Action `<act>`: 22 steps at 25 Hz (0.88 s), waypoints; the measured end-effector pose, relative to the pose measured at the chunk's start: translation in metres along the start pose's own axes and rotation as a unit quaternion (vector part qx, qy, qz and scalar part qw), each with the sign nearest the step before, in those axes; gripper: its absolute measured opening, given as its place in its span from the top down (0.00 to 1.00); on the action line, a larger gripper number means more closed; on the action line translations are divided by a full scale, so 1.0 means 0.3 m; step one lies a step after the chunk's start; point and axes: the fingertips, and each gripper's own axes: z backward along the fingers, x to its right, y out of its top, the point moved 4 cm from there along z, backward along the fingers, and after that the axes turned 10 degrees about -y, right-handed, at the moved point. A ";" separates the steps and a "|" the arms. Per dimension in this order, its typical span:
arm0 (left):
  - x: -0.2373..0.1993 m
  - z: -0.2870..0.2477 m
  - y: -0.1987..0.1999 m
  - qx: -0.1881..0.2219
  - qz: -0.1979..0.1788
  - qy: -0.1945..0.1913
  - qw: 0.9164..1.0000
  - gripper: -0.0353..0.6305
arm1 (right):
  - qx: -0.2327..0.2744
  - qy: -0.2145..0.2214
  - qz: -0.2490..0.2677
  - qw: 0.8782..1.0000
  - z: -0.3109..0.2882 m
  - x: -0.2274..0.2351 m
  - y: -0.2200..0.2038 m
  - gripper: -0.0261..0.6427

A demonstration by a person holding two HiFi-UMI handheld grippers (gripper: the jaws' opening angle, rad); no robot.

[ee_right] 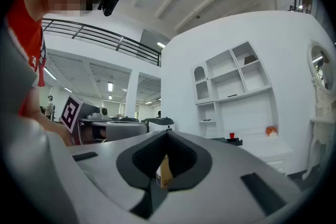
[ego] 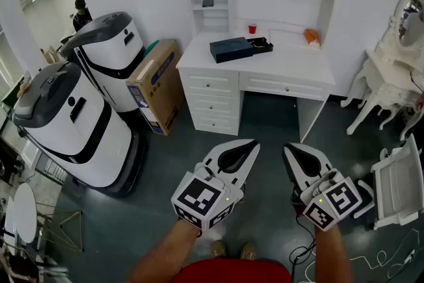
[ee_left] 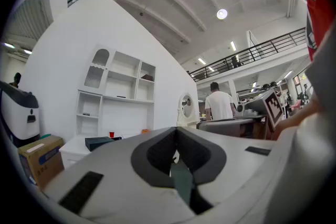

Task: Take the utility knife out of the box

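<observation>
— So, where is the box?

— The box [ego: 231, 50] lies on the white desk [ego: 291, 66], at the upper centre of the head view. It is dark and flat, and a black tray [ego: 262, 45] touches its right end. A red cup [ego: 252, 28] stands just behind it, nearer the back of the desk.

— And the utility knife?

— It is too small to tell from here. I cannot make it out in the box or in the tray.

— Where are the grippers?

— Both hang low in the frame over the dark floor, well apart from the desk. The left gripper [ego: 246, 148] sits at lower centre, pointing up the frame toward the desk. In its own view the two jaws meet at the tips and nothing is caught between them.

— And the other one?

— The right gripper [ego: 293, 152] is near it, on its right. It is closed all the way too, and it holds nothing. The brown shape showing through the hollow of its pads is only the cardboard carton [ego: 157, 84], which stands on the floor just left of the desk, well away from the jaws.

— Anything beside the carton?

— Two white machines [ego: 73, 122] stand at the left of the frame.
</observation>
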 end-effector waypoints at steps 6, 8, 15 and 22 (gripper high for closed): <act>0.002 -0.005 0.009 0.002 -0.002 0.000 1.000 0.92 | 0.001 0.002 0.002 1.000 -0.001 0.001 0.010 0.96; 0.000 -0.002 0.008 0.002 -0.001 0.001 1.000 0.92 | 0.002 0.002 0.003 1.000 -0.001 -0.001 0.009 0.96; 0.003 -0.008 0.002 0.002 0.003 0.003 1.000 0.92 | 0.001 0.005 0.000 1.000 0.004 0.004 0.005 0.96; -0.006 -0.036 -0.002 0.003 0.005 0.006 1.000 0.92 | 0.013 0.012 -0.030 0.999 0.008 0.047 0.013 0.96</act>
